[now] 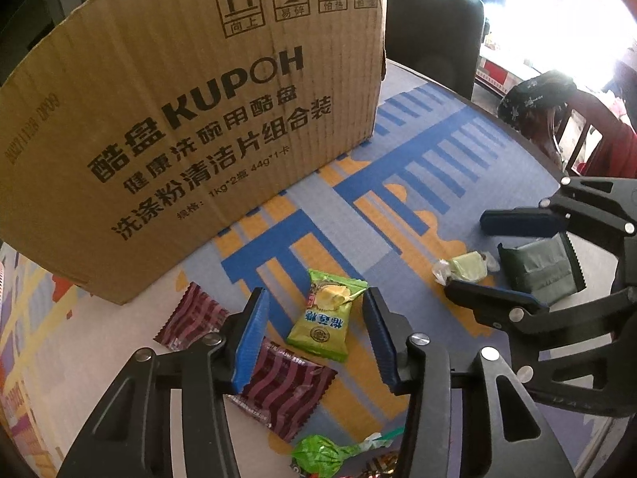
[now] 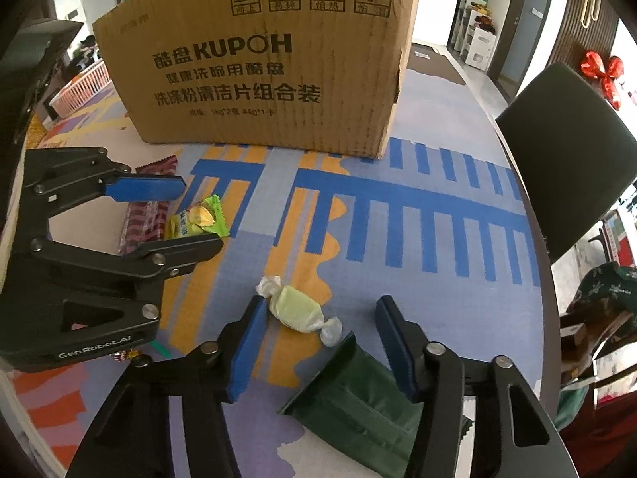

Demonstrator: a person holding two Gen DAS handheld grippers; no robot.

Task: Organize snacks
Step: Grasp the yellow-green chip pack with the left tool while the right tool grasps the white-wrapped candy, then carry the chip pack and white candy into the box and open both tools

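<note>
On a table (image 2: pixel 458 239) covered by a cloth of blue, orange and lilac blocks, two hand-held grippers point steeply down over scattered sweets. Nearest the left wrist camera lie a green-wrapped lollipop (image 1: pixel 318 456) and a maroon striped wrapper (image 1: pixel 286 394), the latter partly under the left gripper's blue pad. The left gripper (image 1: pixel 314 326) stands with its jaws spread either side of a lime-green snack packet (image 1: pixel 326 318); the pads flank the packet without pressing on it. A second maroon striped wrapper (image 1: pixel 195 318) lies just beyond, close to the foot of the box.

Seen from the right wrist camera, the right gripper (image 2: pixel 318 338) is likewise spread. A dark green foil pouch (image 2: pixel 358 402) lies between its fingers, close in toward the camera, and a pale green twist-wrapped candy (image 2: pixel 296 310) sits at the fingertips, against or just beside the left-hand pad; nothing is pinched. In the left wrist view the same pouch (image 1: pixel 537 275) and candy (image 1: pixel 466 269) appear between that gripper's blue-padded fingers (image 1: pixel 517 223).

Behind the sweets stands a large cardboard box (image 2: pixel 270 63), printed KUPOH with Chinese characters and handling symbols, upright on the cloth. Farther off, a dark chair (image 2: pixel 565 151) is drawn up at the table's curved edge, with a red foil bow (image 2: pixel 601 71) on the wall beyond it. A pink slatted basket (image 2: pixel 85 87) sits to the left of the box.
</note>
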